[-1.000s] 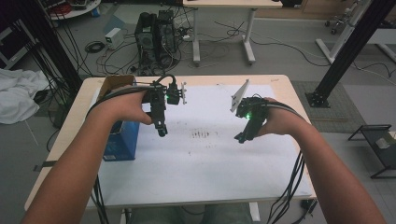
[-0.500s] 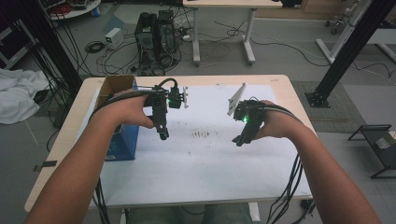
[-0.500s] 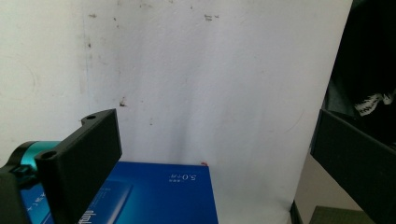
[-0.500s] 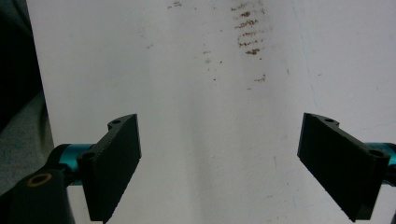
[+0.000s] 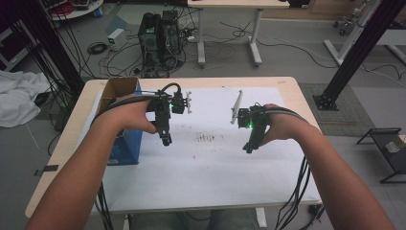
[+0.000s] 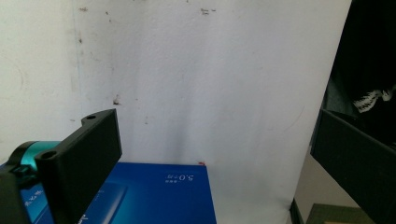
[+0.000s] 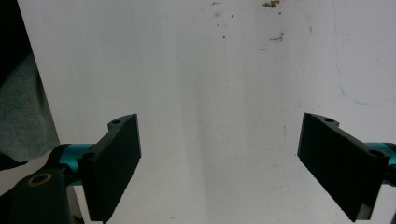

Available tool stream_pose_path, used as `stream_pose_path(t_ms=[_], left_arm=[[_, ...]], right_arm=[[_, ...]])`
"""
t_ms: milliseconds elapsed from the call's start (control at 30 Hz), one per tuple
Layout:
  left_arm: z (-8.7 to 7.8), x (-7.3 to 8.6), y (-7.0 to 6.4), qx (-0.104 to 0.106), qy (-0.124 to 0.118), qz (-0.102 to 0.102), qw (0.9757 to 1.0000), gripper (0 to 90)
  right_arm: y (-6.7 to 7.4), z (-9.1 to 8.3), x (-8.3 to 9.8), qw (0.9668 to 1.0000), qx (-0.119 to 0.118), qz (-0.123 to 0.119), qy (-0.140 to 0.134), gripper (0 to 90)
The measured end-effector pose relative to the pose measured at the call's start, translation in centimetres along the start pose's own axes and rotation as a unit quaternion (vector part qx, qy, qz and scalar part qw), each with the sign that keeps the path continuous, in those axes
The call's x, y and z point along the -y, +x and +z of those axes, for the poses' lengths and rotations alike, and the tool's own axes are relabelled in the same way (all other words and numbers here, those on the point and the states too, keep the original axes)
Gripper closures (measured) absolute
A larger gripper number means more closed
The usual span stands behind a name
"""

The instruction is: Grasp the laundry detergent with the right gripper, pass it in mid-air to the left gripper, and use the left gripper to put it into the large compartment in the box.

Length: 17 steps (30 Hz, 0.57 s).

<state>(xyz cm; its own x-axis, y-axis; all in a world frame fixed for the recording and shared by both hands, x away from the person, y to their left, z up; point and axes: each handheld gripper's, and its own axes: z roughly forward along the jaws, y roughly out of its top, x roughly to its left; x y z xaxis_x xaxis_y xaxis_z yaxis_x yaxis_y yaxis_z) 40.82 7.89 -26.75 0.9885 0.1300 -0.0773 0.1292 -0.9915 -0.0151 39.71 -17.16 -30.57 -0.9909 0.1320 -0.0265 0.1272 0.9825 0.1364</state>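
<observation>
High view: two grippers, left gripper (image 5: 166,142) and right gripper (image 5: 249,149) (jaws apart), one blue box (image 5: 125,143).

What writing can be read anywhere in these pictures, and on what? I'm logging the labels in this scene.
"5.0" followed by two small characters too blurred to read, seen upside down in the left gripper view: on the blue box.
A few white marks at the lower left edge of the same box: cut off and unreadable.
White sheet: only specks and stains, no writing.
</observation>
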Motion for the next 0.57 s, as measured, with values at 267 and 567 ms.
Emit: stream_pose_path(t_ms=[267,567], left_arm=[[0.06,0.19,0.19,0.001,-0.002,-0.002,1.0,1.7],[0.14,0.29,0.04,0.004,-0.001,-0.002,1.0,1.7]], right_arm=[[-0.2,0.08,0.03,1.0,-0.002,0.001,-0.001,12.5],[-0.01,-0.18,0.04,0.9999,0.012,0.006,-0.006,12.5]])
